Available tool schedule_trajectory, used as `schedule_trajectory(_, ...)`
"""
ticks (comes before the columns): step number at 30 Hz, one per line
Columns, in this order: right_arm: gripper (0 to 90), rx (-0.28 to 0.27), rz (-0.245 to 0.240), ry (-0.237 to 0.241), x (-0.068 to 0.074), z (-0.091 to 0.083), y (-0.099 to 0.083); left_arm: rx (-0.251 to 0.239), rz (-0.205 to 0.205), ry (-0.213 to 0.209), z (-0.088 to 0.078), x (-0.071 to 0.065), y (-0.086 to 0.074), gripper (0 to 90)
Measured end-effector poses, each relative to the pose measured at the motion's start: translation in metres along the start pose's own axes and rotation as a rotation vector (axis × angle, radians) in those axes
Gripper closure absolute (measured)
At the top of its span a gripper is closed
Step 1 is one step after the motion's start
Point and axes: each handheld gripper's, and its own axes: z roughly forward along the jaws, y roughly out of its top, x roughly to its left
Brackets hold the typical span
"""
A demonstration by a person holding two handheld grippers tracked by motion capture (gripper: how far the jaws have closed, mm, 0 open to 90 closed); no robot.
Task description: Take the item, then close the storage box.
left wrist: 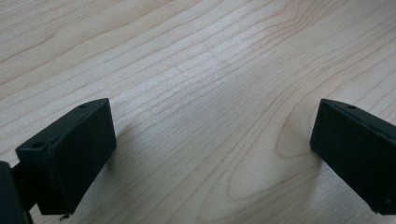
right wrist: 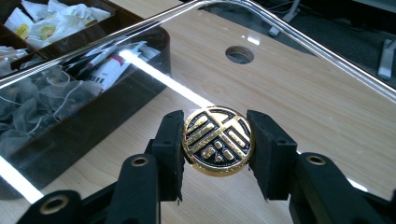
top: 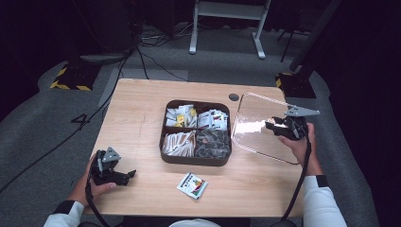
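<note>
A clear square lid (top: 257,127) hangs tilted just right of the dark brown box (top: 196,163), and my right gripper (top: 279,125) is shut on its round gold-and-black knob (right wrist: 215,145). In the right gripper view the jaws press the knob from both sides, and the box's packets (right wrist: 56,18) show through the lid (right wrist: 299,88). The box has four compartments of tea bags and sachets. My left gripper (top: 125,176) rests open at the front left of the table, its jaws wide apart over bare wood (left wrist: 210,93).
A loose colourful packet (top: 192,185) lies on the table in front of the box. A round cable hole (top: 233,97) sits near the table's far edge. Beyond the table are cables (top: 142,52) and a white stand (top: 227,23) on grey floor.
</note>
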Motion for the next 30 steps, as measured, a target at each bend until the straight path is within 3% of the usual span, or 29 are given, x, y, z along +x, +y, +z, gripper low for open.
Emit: schedule_trajectory(30, 58.6, -0.021, -0.092, 0.102, 0.056, 0.028, 0.056, 0.002, 0.005, -0.002, 0.001, 0.001, 0.001, 0.4)
